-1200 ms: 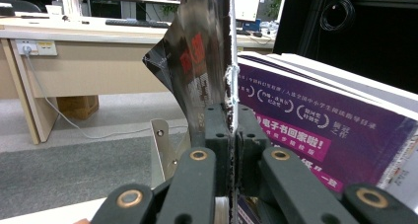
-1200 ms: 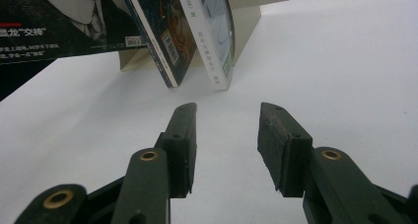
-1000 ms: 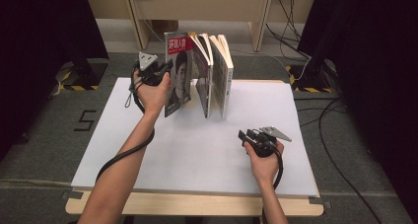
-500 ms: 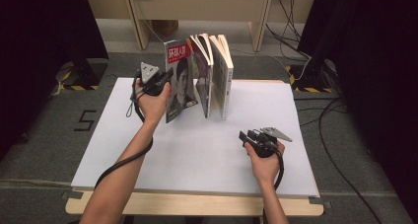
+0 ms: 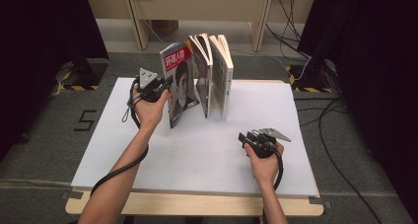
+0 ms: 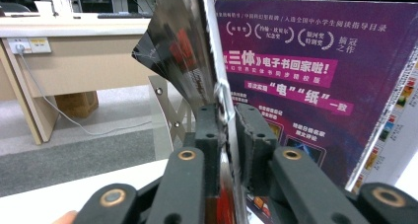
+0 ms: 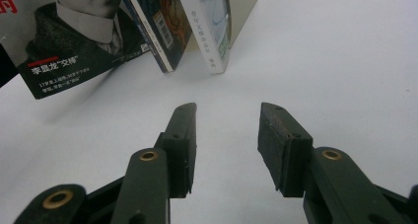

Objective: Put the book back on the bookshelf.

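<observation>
A magazine (image 5: 180,86) with a red title and a portrait cover stands tilted on the white table (image 5: 197,155), left of two upright paperbacks (image 5: 217,71). My left gripper (image 5: 167,83) is at the magazine's left edge. In the left gripper view the glossy cover (image 6: 197,46) runs between the pads of my left gripper (image 6: 226,110). The jaws have just been opening, and a thin gap shows at the right pad. A purple book cover (image 6: 305,76) stands behind. My right gripper (image 5: 242,137) rests low at the table's right, open and empty (image 7: 226,110), facing the magazine (image 7: 64,41) and paperbacks (image 7: 212,21).
A wooden desk (image 5: 197,7) stands beyond the table with a cardboard box (image 5: 165,26) under it. Cables (image 5: 305,71) trail on the floor at the right. Dark curtains flank both sides. Bare white tabletop lies between my two hands.
My left hand has come down and toward the near side with the magazine, which now stands lower and leans away from the paperbacks. The right hand has kept still.
</observation>
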`<state>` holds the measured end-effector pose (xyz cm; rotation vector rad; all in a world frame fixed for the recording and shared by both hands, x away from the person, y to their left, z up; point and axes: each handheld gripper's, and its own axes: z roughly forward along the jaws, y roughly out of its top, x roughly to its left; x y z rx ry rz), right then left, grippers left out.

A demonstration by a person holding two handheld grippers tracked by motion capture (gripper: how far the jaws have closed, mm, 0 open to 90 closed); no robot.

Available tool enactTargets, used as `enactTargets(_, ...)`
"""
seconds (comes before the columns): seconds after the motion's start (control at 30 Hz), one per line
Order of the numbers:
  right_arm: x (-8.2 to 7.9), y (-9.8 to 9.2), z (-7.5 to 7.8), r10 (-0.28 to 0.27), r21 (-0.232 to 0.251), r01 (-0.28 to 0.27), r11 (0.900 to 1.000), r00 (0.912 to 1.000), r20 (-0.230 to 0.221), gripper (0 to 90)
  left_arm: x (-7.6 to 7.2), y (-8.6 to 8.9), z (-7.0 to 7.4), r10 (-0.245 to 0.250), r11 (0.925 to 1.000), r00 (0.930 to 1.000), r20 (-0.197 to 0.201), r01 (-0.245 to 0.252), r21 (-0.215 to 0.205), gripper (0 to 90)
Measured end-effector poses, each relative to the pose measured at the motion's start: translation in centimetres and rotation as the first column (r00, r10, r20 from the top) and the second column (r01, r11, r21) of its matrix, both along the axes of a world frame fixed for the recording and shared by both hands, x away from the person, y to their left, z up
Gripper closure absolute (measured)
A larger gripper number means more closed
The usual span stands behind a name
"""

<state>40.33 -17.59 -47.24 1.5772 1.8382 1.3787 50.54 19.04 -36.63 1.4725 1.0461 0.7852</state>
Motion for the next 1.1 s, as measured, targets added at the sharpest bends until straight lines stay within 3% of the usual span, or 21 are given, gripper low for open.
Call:
enactTargets(0.23, -0.02, 0.04, 0.07, 0.002, 0.009, -0.002, 1.000, 1.0000, -0.007, 59.4, 0.53, 0.04, 0.75, -0.022, 0.9990, 0.9980, -0.058, 0.020, -0.039, 70.1)
enactTargets(0.4, 0.00, -0.19, 0.09, -0.002, 0.006, 0.002, 1.000, 1.0000, -0.002, 59.2, 0.79, 0.02, 1.07, -0.046, 0.9964, 0.9945, -0.094, 0.039, -0.076, 70.0)
enactTargets(0.77, -0.05, -0.14, 0.10, -0.004, 0.019, 0.004, 1.000, 0.9998, -0.018, 58.7, 0.24, -0.12, 0.83, -0.063, 0.9963, 0.9903, -0.124, 0.055, -0.067, 75.1)
enactTargets(1.1, 0.05, -0.10, -0.10, 0.006, 0.009, -0.006, 1.000, 0.9999, -0.016, 58.5, 0.56, -0.16, 0.71, -0.064, 0.9965, 0.9784, -0.196, 0.053, -0.064, 77.4)
